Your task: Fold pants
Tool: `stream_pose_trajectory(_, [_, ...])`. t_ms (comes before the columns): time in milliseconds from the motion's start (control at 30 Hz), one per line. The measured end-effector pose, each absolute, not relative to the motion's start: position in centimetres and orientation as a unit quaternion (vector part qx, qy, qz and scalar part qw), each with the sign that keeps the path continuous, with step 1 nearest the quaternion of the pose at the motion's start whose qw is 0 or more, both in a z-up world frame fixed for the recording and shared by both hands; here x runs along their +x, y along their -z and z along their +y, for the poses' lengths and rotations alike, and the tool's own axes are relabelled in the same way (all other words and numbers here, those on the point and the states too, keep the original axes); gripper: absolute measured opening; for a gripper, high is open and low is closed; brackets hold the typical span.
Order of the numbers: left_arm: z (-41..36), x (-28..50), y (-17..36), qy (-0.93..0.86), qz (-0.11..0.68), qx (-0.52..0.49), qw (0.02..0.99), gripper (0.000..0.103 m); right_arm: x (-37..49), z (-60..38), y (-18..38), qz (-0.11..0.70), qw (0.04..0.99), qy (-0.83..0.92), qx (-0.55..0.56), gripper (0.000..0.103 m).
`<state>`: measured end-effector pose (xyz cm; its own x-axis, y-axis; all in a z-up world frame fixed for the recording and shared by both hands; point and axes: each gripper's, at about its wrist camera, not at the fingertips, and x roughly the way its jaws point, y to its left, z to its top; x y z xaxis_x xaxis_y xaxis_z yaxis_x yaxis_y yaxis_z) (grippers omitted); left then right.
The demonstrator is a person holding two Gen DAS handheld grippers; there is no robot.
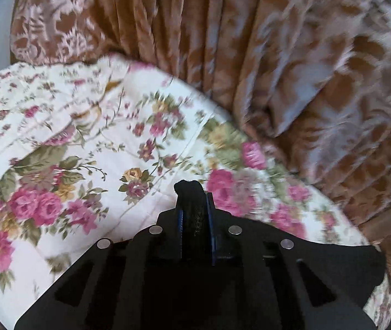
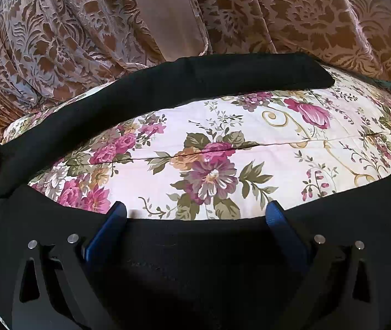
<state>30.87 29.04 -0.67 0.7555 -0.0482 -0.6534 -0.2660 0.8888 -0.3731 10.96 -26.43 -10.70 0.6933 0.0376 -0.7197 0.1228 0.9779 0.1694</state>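
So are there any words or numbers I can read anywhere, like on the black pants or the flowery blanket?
None: no words, numbers, labels or brand marks can be read in either view.
The black pants show plain fabric with no visible tag.
The floral quilt carries only flowers and gold scrolls.
The brown patterned curtain has only a leaf pattern.
The left gripper and right gripper bear no print.

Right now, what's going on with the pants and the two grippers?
A person is folding black pants on a floral quilt with two handheld grippers. The left gripper is shut on a bunch of black cloth. The right gripper is open, its fingers spread over the near part of the pants, gripping nothing.
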Motion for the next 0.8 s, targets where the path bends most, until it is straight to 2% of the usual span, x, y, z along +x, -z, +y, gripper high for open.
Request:
stream_pose_trajectory(233, [28.4,22.2,-2.8,-0.005,0.265,-0.251,0.931,0.013,11.0,-26.4,10.7,0.39,0.915,0.024,0.103,0.101])
stream_pose_trajectory(400, [28.0,15.8,-3.0,0.021,0.233,-0.279,0.932,0.012,11.0,-26.4,10.6,0.39,0.915,0.023,0.103,0.101])
stream_pose_trajectory(567, [27.0,10.2,-1.1,0.024,0.218,-0.309,0.926,0.012,10.9,-26.4,10.7,0.389,0.915,0.023,0.104,0.101])
stream_pose_trajectory(800, [26.5,7.4,4.1,-0.012,0.24,-0.322,0.916,0.012,10.9,-26.4,10.7,0.39,0.915,0.025,0.102,0.101])
